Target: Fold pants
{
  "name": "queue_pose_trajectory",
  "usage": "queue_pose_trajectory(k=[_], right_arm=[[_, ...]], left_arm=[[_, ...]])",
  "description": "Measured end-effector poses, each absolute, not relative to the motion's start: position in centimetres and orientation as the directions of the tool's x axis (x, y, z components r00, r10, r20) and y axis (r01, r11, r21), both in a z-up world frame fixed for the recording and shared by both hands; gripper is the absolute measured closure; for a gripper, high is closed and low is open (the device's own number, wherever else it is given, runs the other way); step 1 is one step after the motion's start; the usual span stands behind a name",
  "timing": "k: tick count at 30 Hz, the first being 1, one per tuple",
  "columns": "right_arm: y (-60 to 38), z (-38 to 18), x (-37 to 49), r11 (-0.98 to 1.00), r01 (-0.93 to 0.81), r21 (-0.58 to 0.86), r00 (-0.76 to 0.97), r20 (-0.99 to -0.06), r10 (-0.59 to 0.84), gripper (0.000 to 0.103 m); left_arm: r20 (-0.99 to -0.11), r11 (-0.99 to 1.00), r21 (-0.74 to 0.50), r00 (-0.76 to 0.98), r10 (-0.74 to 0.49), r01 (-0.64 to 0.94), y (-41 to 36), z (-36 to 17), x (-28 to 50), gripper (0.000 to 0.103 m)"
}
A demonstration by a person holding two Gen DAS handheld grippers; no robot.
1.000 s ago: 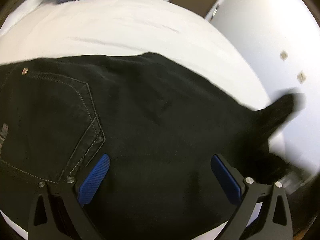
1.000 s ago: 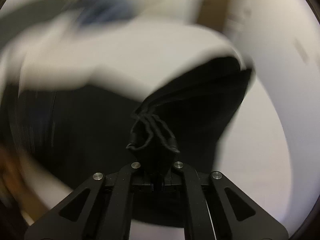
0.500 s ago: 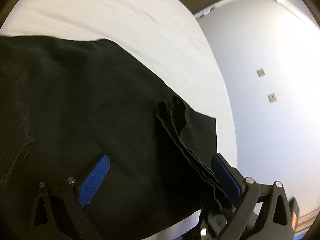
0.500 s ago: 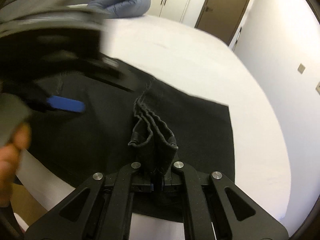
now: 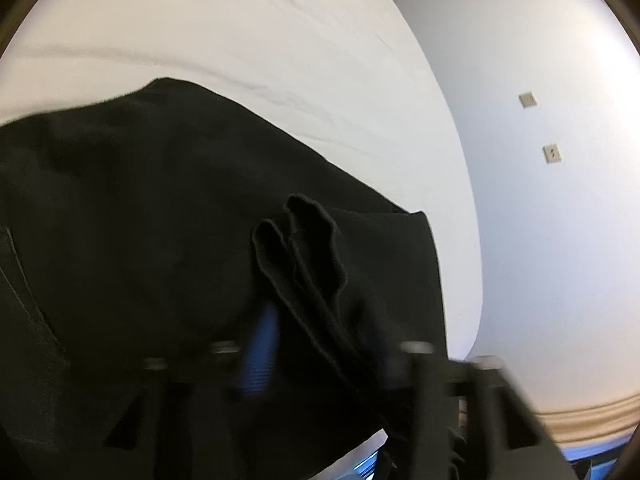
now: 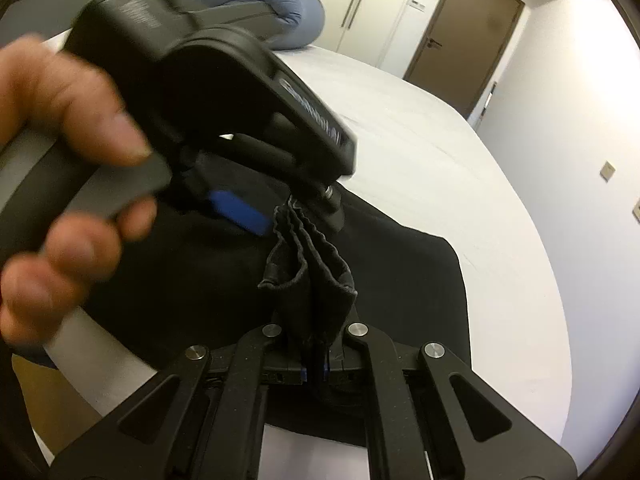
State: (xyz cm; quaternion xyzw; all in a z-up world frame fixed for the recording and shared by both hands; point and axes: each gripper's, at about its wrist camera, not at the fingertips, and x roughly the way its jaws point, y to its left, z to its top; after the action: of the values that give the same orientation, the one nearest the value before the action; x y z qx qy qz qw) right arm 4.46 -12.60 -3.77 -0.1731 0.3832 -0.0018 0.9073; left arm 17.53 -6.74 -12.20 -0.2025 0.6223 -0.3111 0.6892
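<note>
Black pants (image 5: 152, 200) lie spread on a white bed; they also show in the right wrist view (image 6: 400, 264). My right gripper (image 6: 314, 360) is shut on the bunched leg hems (image 6: 312, 272) and holds them up above the cloth. My left gripper (image 5: 324, 340) is blurred; its jaws straddle the same raised hem bunch (image 5: 312, 248), with a gap still between the blue pad (image 5: 260, 356) and the far finger. In the right wrist view the left gripper's blue pad (image 6: 240, 210) sits right beside the top of the bunch, held by a hand (image 6: 68, 160).
The white bed (image 5: 240, 40) stretches away beyond the pants. A white wall (image 5: 540, 200) with two sockets runs along its right side. A blue-grey duvet (image 6: 264, 4) lies at the far end, near a brown door (image 6: 464, 36).
My left gripper has moved right to the raised hem bunch and its jaws have narrowed around it. The right gripper keeps holding the hems in about the same place.
</note>
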Motion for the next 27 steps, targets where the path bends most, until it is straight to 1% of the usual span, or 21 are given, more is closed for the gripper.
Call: queue_pose_trajectory(k=[2,3,8,11,16,22,26,27], right_arm=[[-11.9,-3.9,4.0,0.936,-0.156,-0.315,0.705,-0.699,-0.118,0.100],[-11.7,-4.0,3.9,0.934,-0.166,-0.316,0.706,-0.700,-0.112,0.100],[-9.4,-4.1,4.1,0.926,-0.217,-0.307,0.703,-0.708,-0.070,0.100],[-7.9,-4.1,4.6,0.922,-0.249,-0.297,0.698,-0.715,-0.042,0.100],[-5.7,-5.2,5.7,0.917,-0.299,-0.263,0.666,-0.746,0.004,0.099],[-4.2,-7.3,5.6,0.907,-0.347,-0.240,0.622,-0.782,0.031,0.097],[-4.6,-8.3,5.3,0.902,-0.356,-0.243,0.600,-0.800,0.021,0.095],[-4.8,-8.4,5.5,0.904,-0.354,-0.240,0.599,-0.801,0.022,0.094]], left_arm=[[-0.743,0.728,-0.652,0.016,-0.670,0.211,-6.4,-12.0,18.2,0.092],[-0.748,0.729,-0.642,0.012,-0.663,0.235,-6.3,-11.7,18.3,0.094],[-0.820,0.758,-0.517,0.025,-0.572,0.397,-5.7,-9.4,18.9,0.095],[-0.853,0.777,-0.453,0.042,-0.521,0.438,-4.6,-8.9,19.4,0.095],[-0.878,0.806,-0.404,0.064,-0.474,0.434,-1.3,-9.7,19.4,0.095],[-0.873,0.824,-0.430,0.061,-0.483,0.368,-0.3,-12.2,19.6,0.094],[-0.859,0.822,-0.465,0.058,-0.509,0.329,0.3,-13.9,19.3,0.093],[-0.857,0.821,-0.467,0.062,-0.512,0.328,0.5,-14.1,19.1,0.092]])
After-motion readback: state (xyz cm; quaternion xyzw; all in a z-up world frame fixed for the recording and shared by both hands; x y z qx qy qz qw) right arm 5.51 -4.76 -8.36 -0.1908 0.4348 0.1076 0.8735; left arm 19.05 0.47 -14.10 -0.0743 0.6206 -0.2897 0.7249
